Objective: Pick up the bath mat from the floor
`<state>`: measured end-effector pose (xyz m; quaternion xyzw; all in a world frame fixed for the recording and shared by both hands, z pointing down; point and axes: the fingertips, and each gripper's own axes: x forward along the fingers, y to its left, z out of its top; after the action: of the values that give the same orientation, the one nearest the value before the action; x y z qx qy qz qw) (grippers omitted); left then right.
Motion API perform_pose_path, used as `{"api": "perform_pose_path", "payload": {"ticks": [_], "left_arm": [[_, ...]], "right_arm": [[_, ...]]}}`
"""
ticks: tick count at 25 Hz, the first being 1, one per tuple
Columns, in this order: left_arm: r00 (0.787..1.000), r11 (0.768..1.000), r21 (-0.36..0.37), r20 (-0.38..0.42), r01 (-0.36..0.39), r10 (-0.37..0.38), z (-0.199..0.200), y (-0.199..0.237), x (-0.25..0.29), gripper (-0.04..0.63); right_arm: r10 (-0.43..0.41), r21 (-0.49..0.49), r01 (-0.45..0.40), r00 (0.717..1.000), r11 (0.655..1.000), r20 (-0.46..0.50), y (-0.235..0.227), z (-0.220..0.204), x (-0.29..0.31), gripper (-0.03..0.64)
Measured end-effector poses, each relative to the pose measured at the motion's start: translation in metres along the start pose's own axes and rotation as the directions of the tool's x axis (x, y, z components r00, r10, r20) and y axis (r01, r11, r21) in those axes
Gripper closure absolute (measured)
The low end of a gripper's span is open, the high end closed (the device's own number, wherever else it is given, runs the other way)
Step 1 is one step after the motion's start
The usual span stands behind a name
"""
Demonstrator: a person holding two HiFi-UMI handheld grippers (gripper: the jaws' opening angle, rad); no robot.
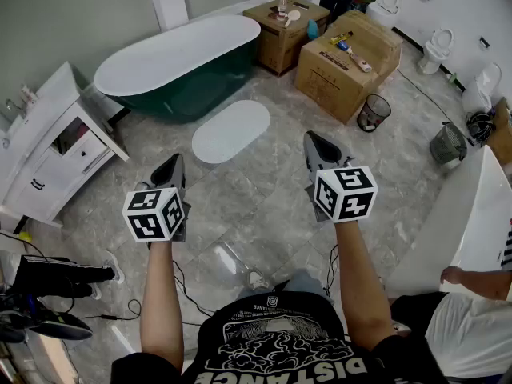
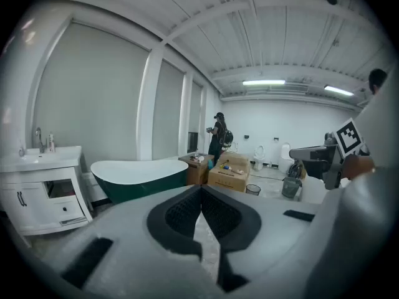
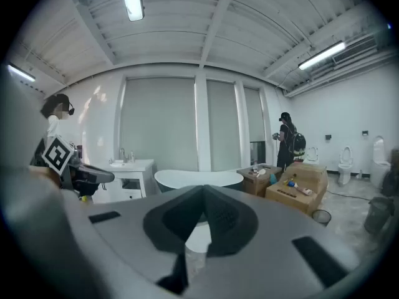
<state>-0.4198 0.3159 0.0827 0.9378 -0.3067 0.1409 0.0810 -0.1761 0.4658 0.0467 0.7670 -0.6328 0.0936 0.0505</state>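
A white oval bath mat [image 1: 231, 130] lies flat on the grey tiled floor beside the green bathtub [image 1: 179, 66]. My left gripper [image 1: 174, 166] is held up in the air near the mat's near left, jaws shut and empty. My right gripper [image 1: 314, 142] hovers to the mat's right, also shut with nothing in it. Between the right jaws, a sliver of the mat [image 3: 197, 237] shows in the right gripper view. The left gripper [image 2: 201, 195] points at the bathtub [image 2: 138, 174] and only bare floor shows through its jaws.
A white vanity cabinet [image 1: 50, 146] stands at the left. Cardboard boxes [image 1: 346, 61] and two mesh bins [image 1: 373, 113] sit beyond the mat. A white counter [image 1: 474, 214] with a person's hand lies at the right. A person [image 2: 218, 137] stands at the far wall.
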Motion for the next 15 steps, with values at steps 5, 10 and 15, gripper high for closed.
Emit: {"api": "perform_pose_path", "payload": {"ticks": [5,10,15], "left_arm": [[1.0,1.0,0.0,0.006,-0.002,0.002,0.002,0.011,0.014,0.586],[1.0,1.0,0.003,0.004,-0.002,0.002,0.003,0.019,0.032,0.559],[1.0,1.0,-0.004,0.007,-0.019,0.019,0.01,0.023,0.056,0.537]], "right_arm": [[-0.016,0.004,0.016,1.0,1.0,0.003,-0.003,-0.002,0.013,0.612],[-0.036,0.016,0.036,0.999,0.999,0.004,-0.014,-0.005,0.031,0.602],[-0.029,0.018,0.029,1.0,0.999,-0.001,-0.033,-0.004,0.053,0.577]]}}
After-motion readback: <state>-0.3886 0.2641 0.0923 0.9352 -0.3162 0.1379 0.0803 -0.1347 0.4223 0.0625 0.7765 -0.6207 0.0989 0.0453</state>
